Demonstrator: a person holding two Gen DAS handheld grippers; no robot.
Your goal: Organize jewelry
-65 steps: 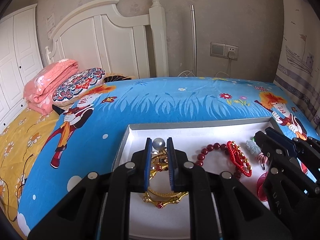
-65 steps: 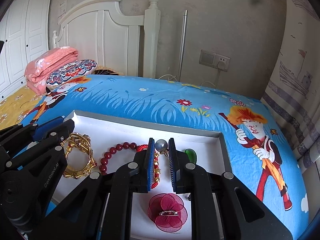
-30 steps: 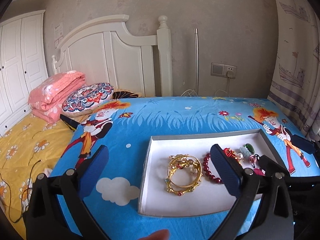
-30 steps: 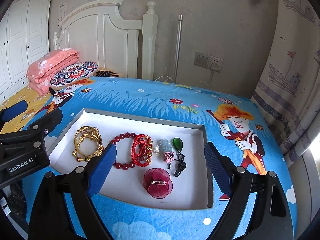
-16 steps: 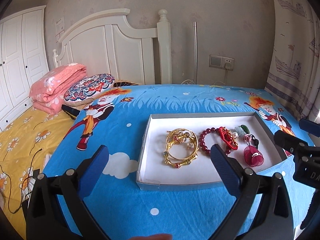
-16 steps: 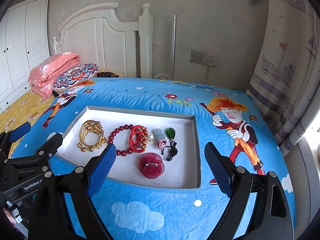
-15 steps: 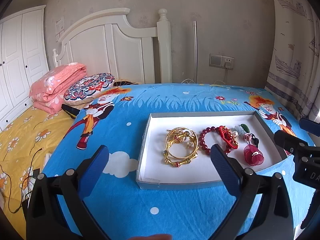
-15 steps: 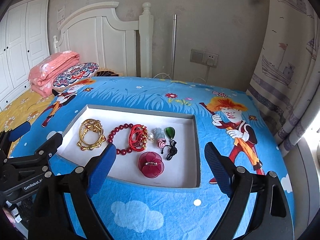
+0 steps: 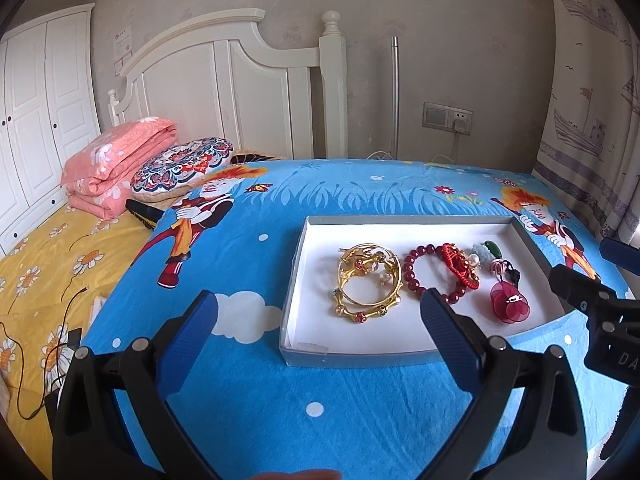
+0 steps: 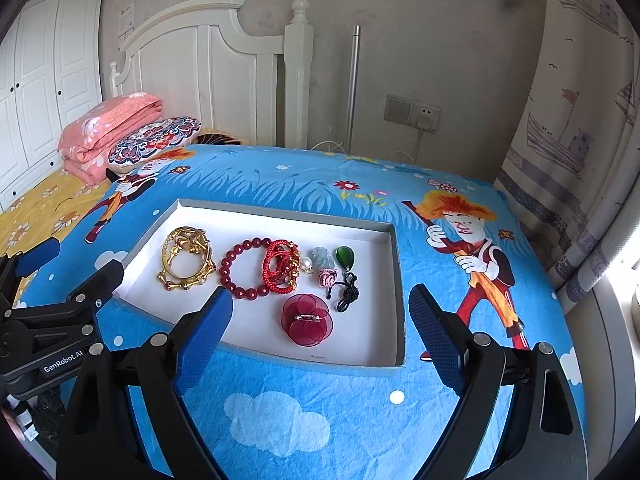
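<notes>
A shallow white tray lies on the blue cartoon bedspread. In it, from left to right, lie gold bangles, a dark red bead bracelet, a red cord bracelet, a pearl, a green pendant on a black cord, and a red fabric flower brooch. My left gripper is open and empty, held back from the tray's near edge. My right gripper is open and empty, also back from the tray.
The bedspread covers the bed's right side, a yellow sheet the left. A pink folded quilt and a patterned pillow lie by the white headboard. A curtain hangs at right.
Both grippers, shut over the tray 2.2 s ago, have opened wide and pulled back and up from it. The jewelry stays in the tray.
</notes>
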